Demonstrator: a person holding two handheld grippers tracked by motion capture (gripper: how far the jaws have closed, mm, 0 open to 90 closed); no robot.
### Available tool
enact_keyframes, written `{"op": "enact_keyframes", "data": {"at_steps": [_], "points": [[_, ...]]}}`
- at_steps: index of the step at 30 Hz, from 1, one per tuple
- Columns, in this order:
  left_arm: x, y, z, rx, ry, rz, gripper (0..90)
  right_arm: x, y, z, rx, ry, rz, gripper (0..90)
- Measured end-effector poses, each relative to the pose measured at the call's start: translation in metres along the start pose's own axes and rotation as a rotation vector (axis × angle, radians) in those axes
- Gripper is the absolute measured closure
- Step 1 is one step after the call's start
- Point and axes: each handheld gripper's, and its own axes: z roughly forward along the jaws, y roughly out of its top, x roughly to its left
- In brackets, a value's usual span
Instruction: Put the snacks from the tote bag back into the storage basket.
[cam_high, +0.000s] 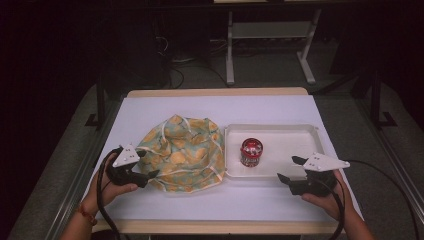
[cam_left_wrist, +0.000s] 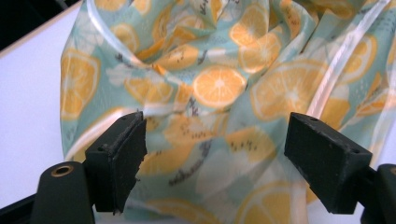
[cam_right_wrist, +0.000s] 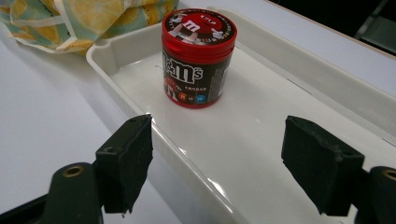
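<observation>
White table (cam_high: 150, 107), dark room, grey floor. I read "m&m's" on the can (cam_high: 251, 152) in the tray (cam_high: 295, 131), 3 o'clock of the citrus-print cloth (cam_high: 182, 152); smaller print illegible. Left gripper (cam_high: 146, 164) and right gripper (cam_high: 290, 168) both gape wide, holding nothing.

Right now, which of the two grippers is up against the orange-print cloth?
The left gripper. Its open jaws sit at the edge of the cloth, while the right gripper is open at the near rim of the tray holding the can.

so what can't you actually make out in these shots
- Under the fruit-print cloth: high view, its own folds cover whatever lies beneath.
- Far side of the candy tub: right gripper view, hidden by the tub itself.
- Small print on the tub label: too small to read.
- Cloth edges: left gripper view, cut off by the frame.
</observation>
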Motion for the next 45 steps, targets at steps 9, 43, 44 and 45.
{"op": "enact_keyframes", "data": {"at_steps": [9, 43, 44, 45], "points": [[0.002, -0.019, -0.009, -0.005, 0.039, -0.03, 20.7, -0.001, 0.003, 0.004, -0.006, 0.011, -0.009, 24.1], [0.007, -0.065, -0.028, -0.212, 0.019, -0.185, 16.1, -0.007, 0.011, 0.009, -0.036, 0.005, -0.029, 24.1], [0.007, -0.065, -0.028, -0.211, 0.024, -0.191, 14.9, -0.007, 0.011, 0.009, -0.035, 0.003, -0.027, 24.1], [0.007, -0.065, -0.027, -0.21, 0.027, -0.196, 14.9, -0.007, 0.01, 0.008, -0.035, 0.002, -0.026, 24.1]]}}
